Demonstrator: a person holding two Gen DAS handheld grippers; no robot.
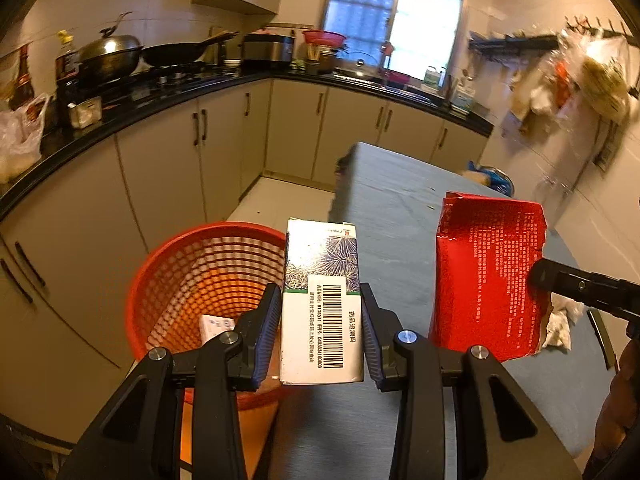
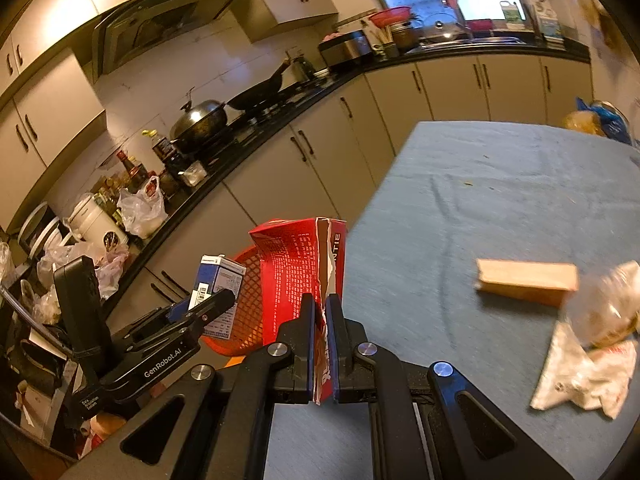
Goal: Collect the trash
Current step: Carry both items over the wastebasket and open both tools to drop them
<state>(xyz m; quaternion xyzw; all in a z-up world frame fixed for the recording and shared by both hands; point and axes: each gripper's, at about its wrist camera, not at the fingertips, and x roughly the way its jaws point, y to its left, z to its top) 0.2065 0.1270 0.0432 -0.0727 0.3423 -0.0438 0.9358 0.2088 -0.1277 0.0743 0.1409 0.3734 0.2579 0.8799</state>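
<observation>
My left gripper [image 1: 322, 312] is shut on a white and green medicine box [image 1: 322, 300] with a barcode, held upright at the table's left edge beside the red mesh trash basket [image 1: 208, 280]. A small white box [image 1: 214, 326] lies inside the basket. My right gripper [image 2: 319, 316] is shut on a torn red carton [image 2: 296, 268], held upright over the table edge next to the basket [image 2: 244, 316]. The red carton [image 1: 488, 276] shows to the right in the left wrist view. The left gripper [image 2: 200, 312] with its box [image 2: 218, 280] shows in the right wrist view.
The blue-clothed table [image 2: 480, 200] carries a brown cardboard box [image 2: 526, 282], a clear plastic bottle [image 2: 604, 308] and crumpled white wrappers [image 2: 580, 376]. Kitchen cabinets and a black counter [image 1: 160, 100] with pots run along the left. A blue bag [image 1: 494, 178] sits past the table's far end.
</observation>
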